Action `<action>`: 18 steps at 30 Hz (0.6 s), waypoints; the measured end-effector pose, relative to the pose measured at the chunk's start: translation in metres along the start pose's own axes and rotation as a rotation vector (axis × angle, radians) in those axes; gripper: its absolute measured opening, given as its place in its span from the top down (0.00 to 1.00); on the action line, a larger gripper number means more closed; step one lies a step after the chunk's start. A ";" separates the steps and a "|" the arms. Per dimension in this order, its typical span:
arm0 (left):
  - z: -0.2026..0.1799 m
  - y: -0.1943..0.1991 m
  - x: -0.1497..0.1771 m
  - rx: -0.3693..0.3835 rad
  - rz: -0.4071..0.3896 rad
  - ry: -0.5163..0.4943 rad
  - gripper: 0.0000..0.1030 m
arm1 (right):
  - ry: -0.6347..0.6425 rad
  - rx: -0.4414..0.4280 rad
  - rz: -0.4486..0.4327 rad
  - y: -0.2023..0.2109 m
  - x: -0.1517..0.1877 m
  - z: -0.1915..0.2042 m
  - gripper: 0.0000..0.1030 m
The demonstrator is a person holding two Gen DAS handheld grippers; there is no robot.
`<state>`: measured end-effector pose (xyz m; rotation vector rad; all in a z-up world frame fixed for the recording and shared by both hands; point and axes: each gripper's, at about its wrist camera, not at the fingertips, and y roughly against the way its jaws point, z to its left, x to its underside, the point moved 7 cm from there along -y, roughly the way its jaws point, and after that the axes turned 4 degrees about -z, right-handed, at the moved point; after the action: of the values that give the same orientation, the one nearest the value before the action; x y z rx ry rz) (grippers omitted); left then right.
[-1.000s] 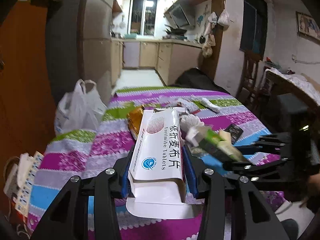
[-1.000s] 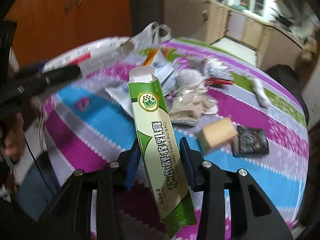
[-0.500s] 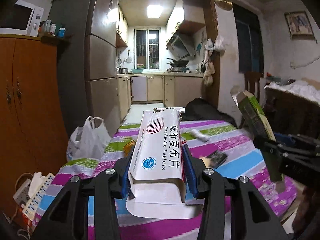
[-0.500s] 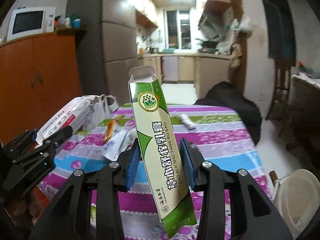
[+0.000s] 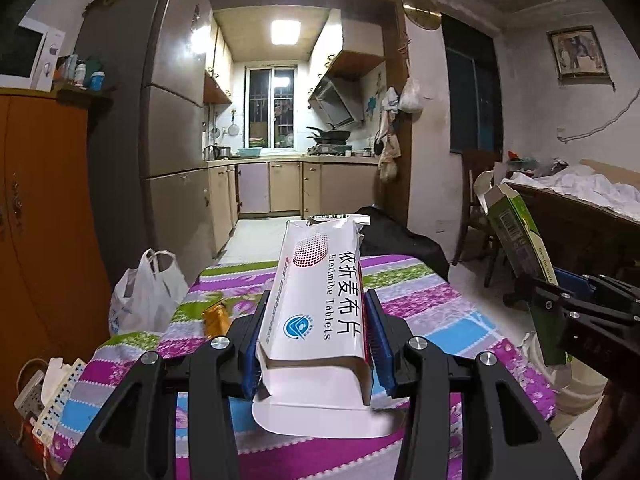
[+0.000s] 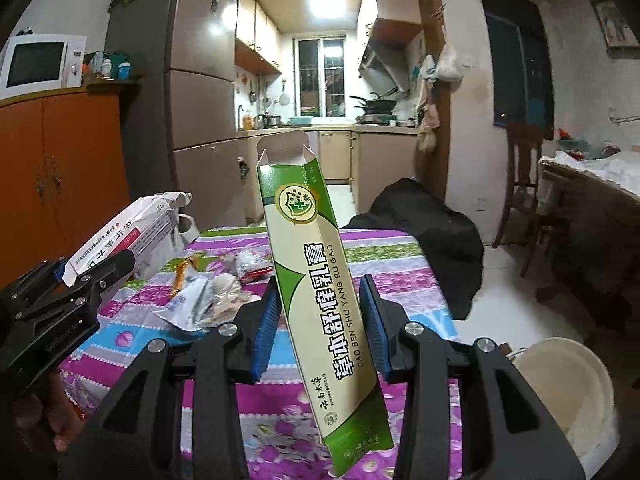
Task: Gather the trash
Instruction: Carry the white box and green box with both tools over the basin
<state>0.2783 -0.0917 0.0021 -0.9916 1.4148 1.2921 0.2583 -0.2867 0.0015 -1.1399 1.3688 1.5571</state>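
Observation:
My left gripper [image 5: 316, 332] is shut on a white tablet box [image 5: 320, 300] with Chinese print and holds it in the air above the striped table [image 5: 420, 304]. My right gripper [image 6: 320, 320] is shut on a long green and white ointment box [image 6: 316, 264], open at the top, tilted slightly left. Each gripper shows in the other's view: the right one with the green box [image 5: 520, 240] at the right, the left one with the white box [image 6: 120, 236] at the left. Several wrappers and scraps [image 6: 216, 284] lie on the table.
A white bin [image 6: 560, 392] stands on the floor to the right of the table. A white plastic bag [image 5: 148, 296] sits at the table's far left edge. A black bag [image 6: 432, 224] lies past the table's far end. A wooden chair [image 6: 528, 184] and cabinet [image 5: 44, 240] flank the room.
Both grippers rose and tilted up from the table, each carrying its box. The views now look level across the room instead of down at the trash.

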 end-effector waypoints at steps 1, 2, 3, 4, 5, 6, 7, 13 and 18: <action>-0.003 0.000 -0.002 0.004 -0.002 -0.001 0.56 | -0.002 0.007 -0.002 0.002 -0.001 -0.003 0.63; -0.009 -0.001 -0.004 0.010 -0.005 -0.002 0.56 | -0.005 0.015 -0.002 0.003 -0.002 -0.008 0.63; -0.013 -0.001 -0.005 0.016 -0.007 -0.005 0.56 | -0.009 0.027 -0.004 0.005 -0.003 -0.014 0.63; -0.018 -0.002 -0.007 0.021 -0.009 -0.006 0.56 | -0.011 0.034 -0.005 0.007 -0.002 -0.019 0.63; -0.023 -0.003 -0.008 0.029 -0.008 -0.007 0.56 | -0.015 0.043 -0.007 0.009 -0.003 -0.023 0.63; -0.027 -0.005 -0.010 0.037 -0.008 -0.008 0.56 | -0.020 0.051 -0.008 0.011 -0.004 -0.029 0.63; -0.032 -0.005 -0.012 0.043 -0.009 -0.010 0.56 | -0.025 0.060 -0.010 0.013 -0.005 -0.034 0.63; -0.072 -0.013 -0.020 0.095 -0.019 -0.035 0.56 | -0.045 0.116 -0.014 0.021 -0.008 -0.062 0.63; -0.114 -0.021 -0.025 0.150 -0.020 -0.055 0.56 | -0.060 0.171 -0.009 0.030 -0.006 -0.090 0.63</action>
<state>0.2906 -0.2080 0.0217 -0.8613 1.4344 1.1718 0.2442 -0.3800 0.0141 -0.9864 1.4249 1.4261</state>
